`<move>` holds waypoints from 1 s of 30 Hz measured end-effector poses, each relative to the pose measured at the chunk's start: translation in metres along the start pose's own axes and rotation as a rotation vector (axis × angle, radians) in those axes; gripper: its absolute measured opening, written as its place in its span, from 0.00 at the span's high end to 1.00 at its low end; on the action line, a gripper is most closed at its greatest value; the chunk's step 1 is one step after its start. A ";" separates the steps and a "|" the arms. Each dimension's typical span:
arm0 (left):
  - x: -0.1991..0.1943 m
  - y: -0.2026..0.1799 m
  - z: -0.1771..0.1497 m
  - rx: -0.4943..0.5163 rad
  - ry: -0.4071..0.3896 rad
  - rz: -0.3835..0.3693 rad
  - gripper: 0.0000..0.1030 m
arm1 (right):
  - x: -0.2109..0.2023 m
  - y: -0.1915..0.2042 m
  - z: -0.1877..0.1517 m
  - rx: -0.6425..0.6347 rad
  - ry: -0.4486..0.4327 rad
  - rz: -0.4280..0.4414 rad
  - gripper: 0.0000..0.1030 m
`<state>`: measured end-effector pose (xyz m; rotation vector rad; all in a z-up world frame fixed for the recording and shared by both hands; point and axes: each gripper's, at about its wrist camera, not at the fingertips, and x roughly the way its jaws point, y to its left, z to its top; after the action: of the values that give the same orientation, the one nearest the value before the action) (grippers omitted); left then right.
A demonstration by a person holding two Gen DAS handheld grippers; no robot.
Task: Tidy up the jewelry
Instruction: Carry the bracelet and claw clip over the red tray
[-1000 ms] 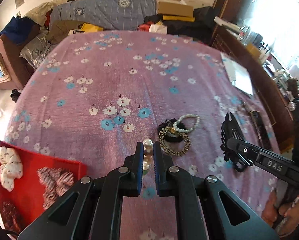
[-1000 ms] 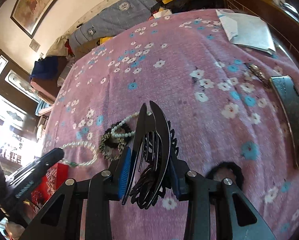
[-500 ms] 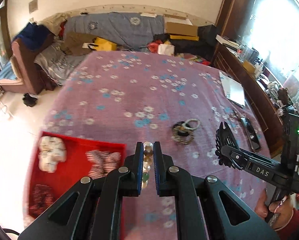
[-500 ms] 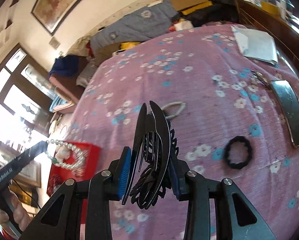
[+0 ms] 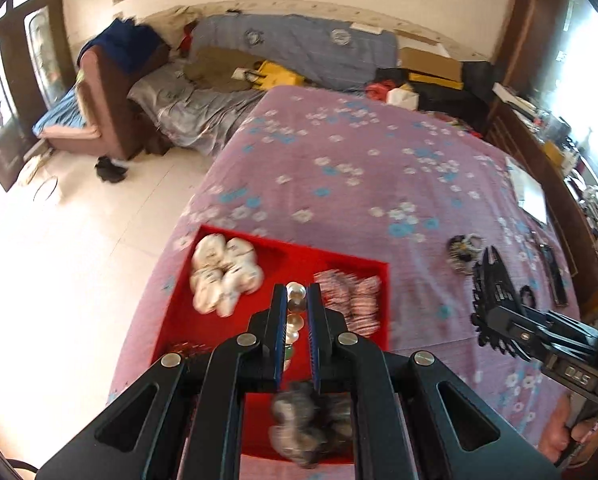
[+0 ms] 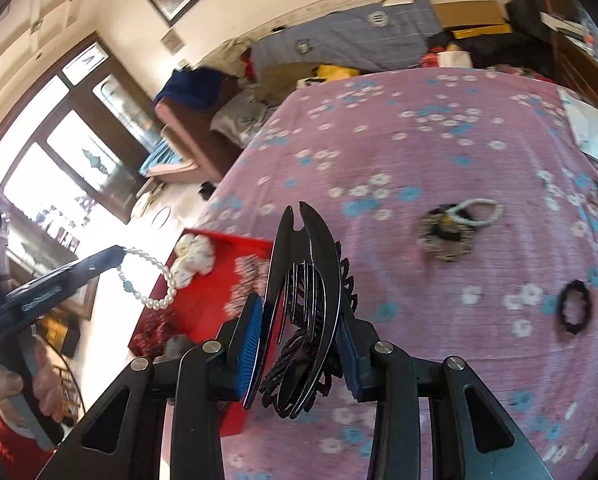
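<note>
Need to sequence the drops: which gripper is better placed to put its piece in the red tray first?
Left. The left gripper, holding the pearl bracelet, is over the red tray; the right gripper with the black hair claw is beside it.

Tray at bed edge; bracelets farther right.

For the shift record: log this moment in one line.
left gripper: shut on pearl bracelet | right gripper: shut on black hair clip | red tray: below

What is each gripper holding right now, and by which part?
Left gripper: pearl bracelet, pinched on its beads. Right gripper: black hair claw, clamped across both sides.
</note>
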<state>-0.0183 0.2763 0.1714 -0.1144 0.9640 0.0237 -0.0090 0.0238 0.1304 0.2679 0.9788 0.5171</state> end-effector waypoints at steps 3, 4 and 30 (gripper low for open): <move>0.016 0.024 -0.005 -0.033 0.029 0.008 0.91 | 0.016 0.019 0.000 -0.024 0.029 0.020 0.62; 0.020 0.030 -0.007 -0.043 0.038 0.007 0.91 | 0.021 0.024 0.001 -0.028 0.038 0.025 0.62; 0.078 0.116 -0.026 -0.110 0.093 0.100 0.91 | 0.184 0.114 0.022 -0.120 0.243 -0.034 0.62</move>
<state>-0.0034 0.3868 0.0831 -0.1694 1.0611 0.1644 0.0585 0.2184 0.0604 0.0808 1.1812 0.5839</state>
